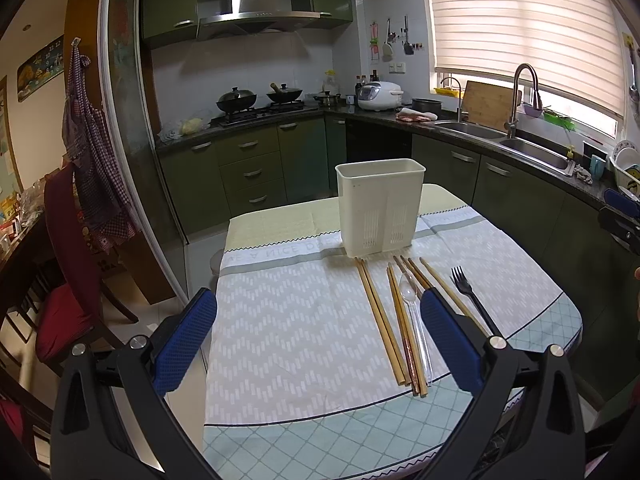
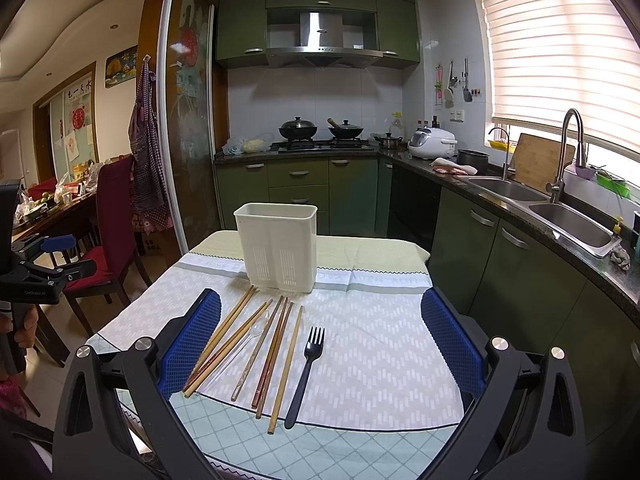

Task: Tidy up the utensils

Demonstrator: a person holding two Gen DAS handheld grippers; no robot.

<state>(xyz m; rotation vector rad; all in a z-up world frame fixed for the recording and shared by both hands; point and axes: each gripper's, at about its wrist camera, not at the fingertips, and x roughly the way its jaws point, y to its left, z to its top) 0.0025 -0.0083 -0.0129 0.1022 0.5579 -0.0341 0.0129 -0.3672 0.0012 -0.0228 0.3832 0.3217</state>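
Both my grippers, left gripper (image 1: 318,320) and right gripper (image 2: 320,328), hover with fingers wide, empty; chopsticks (image 2: 256,344), spoon (image 1: 414,312) and fork (image 2: 306,368) lie loose before the holder (image 2: 276,248), awaiting sorting.

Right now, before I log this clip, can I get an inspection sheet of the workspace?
Surface: table under a patterned cloth, flat.
Job's things: white utensil holder upright at the far side, nothing seen inside from this angle; wooden chopsticks lying loose in front of it; clear plastic spoon among them; black fork beside them on the right.
Clutter: nothing seen on the cloth.
Grippers: left tongs open, empty; right tongs open, empty, both short of the utensils.
Cables: nothing seen.
Surroundings: kitchen counter, stove with woks, sink, red chair.
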